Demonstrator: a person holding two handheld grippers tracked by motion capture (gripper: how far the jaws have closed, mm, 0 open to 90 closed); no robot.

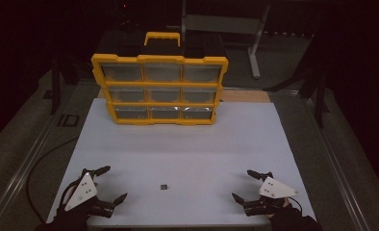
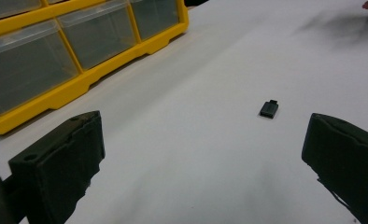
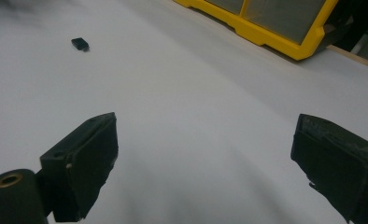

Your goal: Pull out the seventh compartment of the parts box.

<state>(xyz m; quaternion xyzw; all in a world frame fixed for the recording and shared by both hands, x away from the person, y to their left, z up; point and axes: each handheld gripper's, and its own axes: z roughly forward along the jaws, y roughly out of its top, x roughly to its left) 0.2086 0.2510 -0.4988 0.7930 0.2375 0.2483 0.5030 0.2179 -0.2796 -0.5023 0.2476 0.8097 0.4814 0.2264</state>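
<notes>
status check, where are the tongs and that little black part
Left tongs open, empty. Right tongs open, empty. Small black part flat on the white table between them, untouched. Path clear; yellow organizer at far end.

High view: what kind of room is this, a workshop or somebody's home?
Probably a lab or workshop bench set up for recording. A white table stands in a dark room with metal framing behind; on it are a yellow parts organizer with clear drawers and a small black part, between two open hand-held grippers.
</notes>
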